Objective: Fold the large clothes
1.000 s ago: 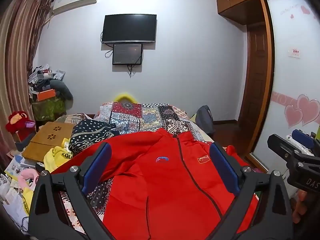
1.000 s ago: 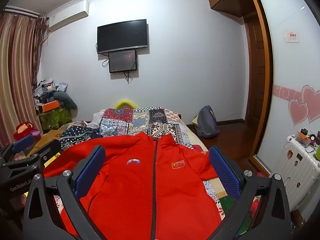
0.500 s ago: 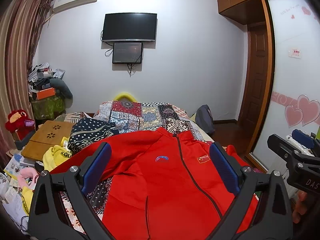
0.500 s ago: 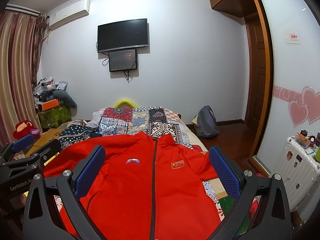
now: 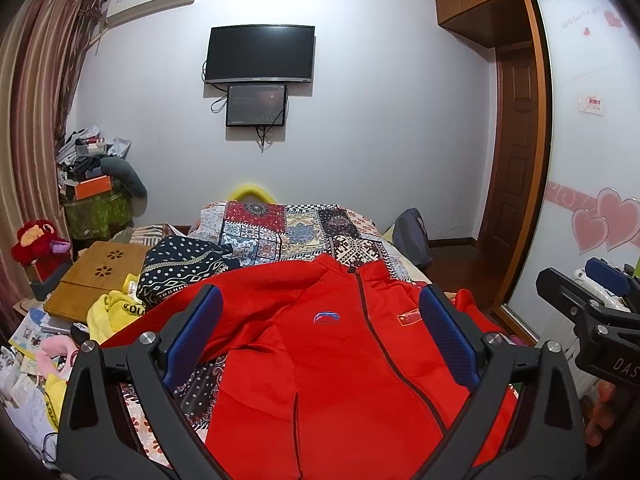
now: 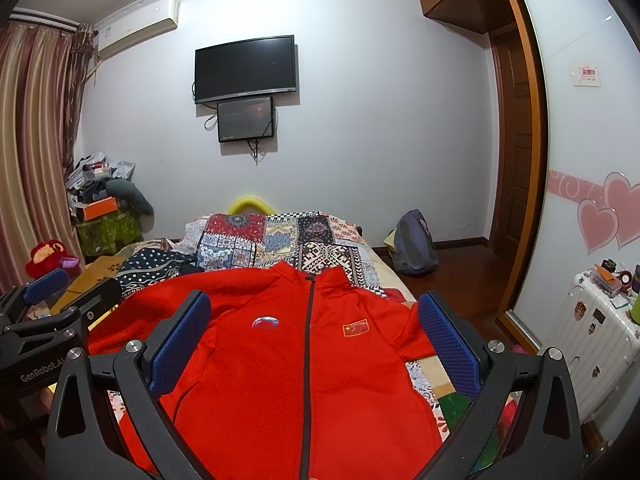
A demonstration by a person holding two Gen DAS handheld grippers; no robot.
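A red jacket [image 6: 304,364] lies front-up on the bed [image 6: 280,236], zipped, its collar pointing toward the far wall and its hem toward the cameras. A patchwork quilt [image 5: 292,228] covers the bed beyond the collar, and a dark patterned garment [image 5: 180,272] lies just beside the jacket's left shoulder.

The left tongs [image 5: 320,336] hang above the jacket's chest with the blue pads [image 5: 192,336] wide apart, gripping nothing. The right tongs [image 6: 308,340] hover likewise over the zip line, pads [image 6: 448,344] spread and clear of the cloth. In the left wrist view the right tongs [image 5: 588,320] show at the right edge, with fingertips of a hand [image 5: 600,412] below them; in the right wrist view the left tongs [image 6: 44,320] show at the left edge.

Compared with a second ago, little differs. The jacket keeps the same lie, with the same fold in the sleeve on the left side. In both views the far wall, the television [image 6: 246,68] and the jacket sit a touch differently in the frame, a slight drift of the cameras. Neither pair of tongs has closed or met the fabric.
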